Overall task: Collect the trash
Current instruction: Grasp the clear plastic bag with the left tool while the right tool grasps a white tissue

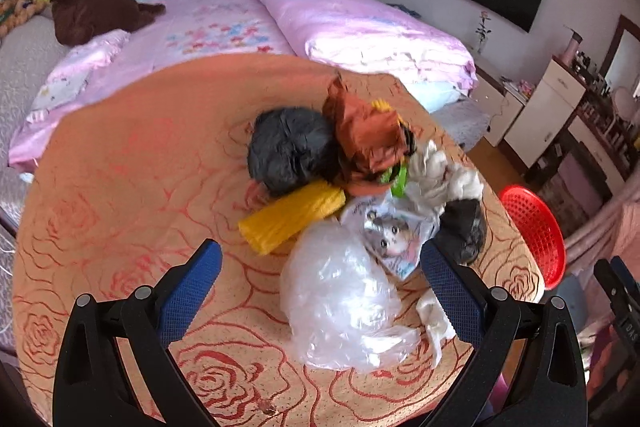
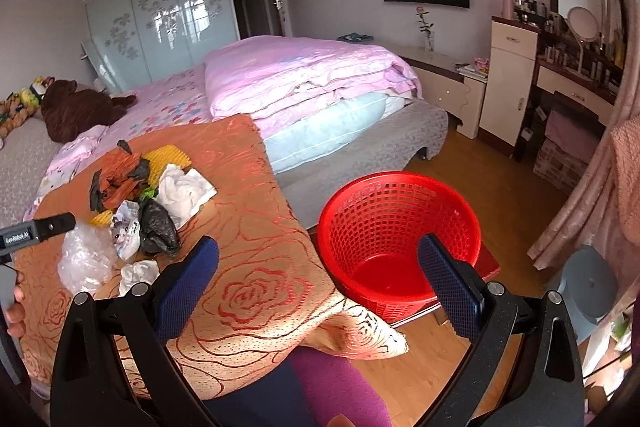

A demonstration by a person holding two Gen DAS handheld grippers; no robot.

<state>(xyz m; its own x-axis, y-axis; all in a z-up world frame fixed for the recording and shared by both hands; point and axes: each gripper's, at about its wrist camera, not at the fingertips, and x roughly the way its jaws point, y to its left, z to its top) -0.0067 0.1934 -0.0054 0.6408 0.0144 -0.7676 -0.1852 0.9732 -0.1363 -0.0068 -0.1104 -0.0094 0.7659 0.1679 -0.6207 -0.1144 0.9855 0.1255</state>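
Orange rose-patterned table (image 1: 120, 187) carries trash pile (image 1: 352, 195) near its right edge, both hand-held grippers (image 1: 320, 267) (image 2: 320, 267) wide, empty red basket (image 2: 400, 235) beside

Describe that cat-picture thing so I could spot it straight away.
Start at the table with the orange rose-patterned cloth and find the trash heap on it. Between the clear plastic bag and a crumpled black bag lies a flat packet. It alone shows a printed cat face.
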